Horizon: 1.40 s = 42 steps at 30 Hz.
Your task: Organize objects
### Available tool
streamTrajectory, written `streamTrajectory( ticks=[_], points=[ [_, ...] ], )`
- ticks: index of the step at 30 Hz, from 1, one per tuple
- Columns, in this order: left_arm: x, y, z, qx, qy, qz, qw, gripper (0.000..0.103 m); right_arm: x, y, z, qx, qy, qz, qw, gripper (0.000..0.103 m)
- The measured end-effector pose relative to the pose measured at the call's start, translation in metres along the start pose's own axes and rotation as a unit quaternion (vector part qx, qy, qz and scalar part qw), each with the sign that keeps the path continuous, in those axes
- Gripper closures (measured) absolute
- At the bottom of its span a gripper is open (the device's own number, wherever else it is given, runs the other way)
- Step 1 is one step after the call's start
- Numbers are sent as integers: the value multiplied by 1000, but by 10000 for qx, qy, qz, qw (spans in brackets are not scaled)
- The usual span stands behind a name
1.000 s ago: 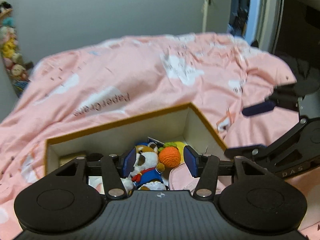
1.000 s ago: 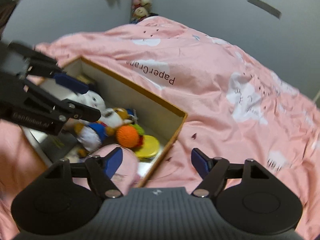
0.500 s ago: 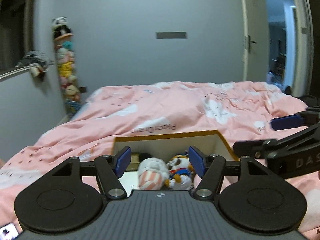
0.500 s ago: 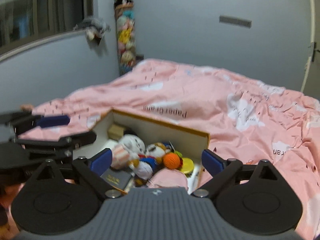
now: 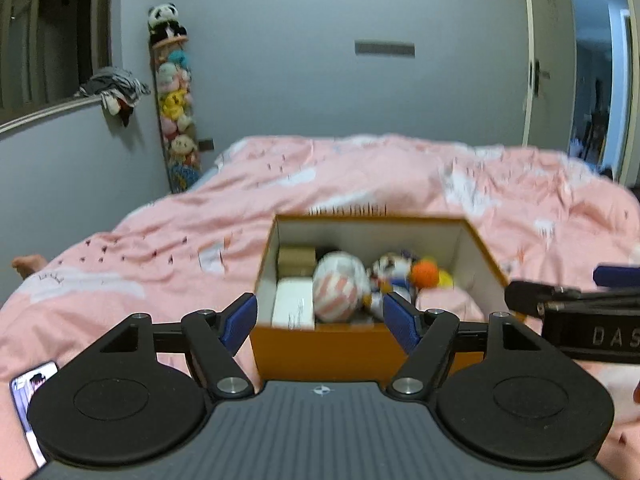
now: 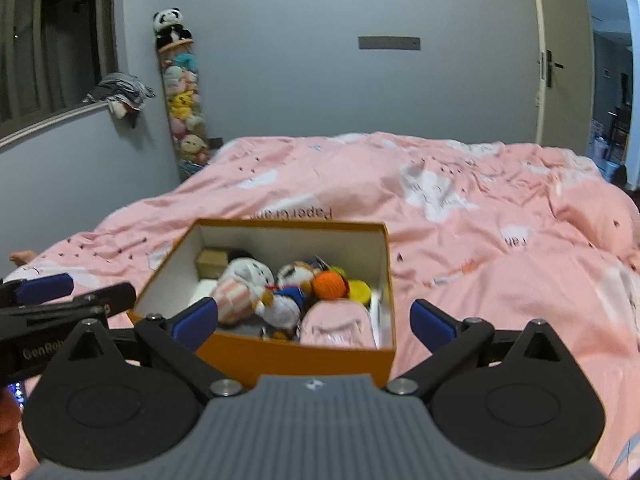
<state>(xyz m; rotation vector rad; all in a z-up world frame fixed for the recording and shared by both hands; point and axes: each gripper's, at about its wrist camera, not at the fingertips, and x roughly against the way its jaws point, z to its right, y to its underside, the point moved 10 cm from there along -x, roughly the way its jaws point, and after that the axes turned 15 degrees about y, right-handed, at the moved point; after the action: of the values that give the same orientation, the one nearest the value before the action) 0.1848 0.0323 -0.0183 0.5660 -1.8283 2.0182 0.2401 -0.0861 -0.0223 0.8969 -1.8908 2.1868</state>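
Note:
An orange cardboard box stands open on the pink duvet. Inside lie a pink-striped plush, a plush in a blue outfit, an orange crochet ball, a yellow disc, a pink pouch and small cartons. My left gripper hovers before the box's near wall, jaws opening, nothing pressed between them. My right gripper hovers likewise, jaws opening wide and gripping nothing. Each gripper's fingers show at the edge of the other's view.
A phone lies at the lower left on the bed and a bare foot shows at the left edge. A tall hanging column of plush toys is in the far corner, clothes on the window ledge, a door at right.
Both grippers have drawn back out of the box and tipped up toward level. Their jaws have widened. The box now sits whole ahead of the fingertips.

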Motion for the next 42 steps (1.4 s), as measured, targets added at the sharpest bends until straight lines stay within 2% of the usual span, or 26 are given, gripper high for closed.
streamTrajectory(
  ticks=[6, 13, 36, 42],
  points=[
    [-3, 32, 5, 374, 238, -469, 9979, 20, -5, 23, 6, -103, 121, -232, 9996, 1],
    [-1, 37, 14, 383, 188, -542, 9976, 20, -13, 36, 23, -451, 143, -561, 9973, 1],
    [23, 29, 19, 207, 88, -280, 9994, 20, 25, 29, 19, -101, 121, -2, 9999, 1],
    [23, 30, 19, 214, 89, -290, 9993, 20, 24, 30, 18, -60, 124, -13, 9999, 1]
  ],
)
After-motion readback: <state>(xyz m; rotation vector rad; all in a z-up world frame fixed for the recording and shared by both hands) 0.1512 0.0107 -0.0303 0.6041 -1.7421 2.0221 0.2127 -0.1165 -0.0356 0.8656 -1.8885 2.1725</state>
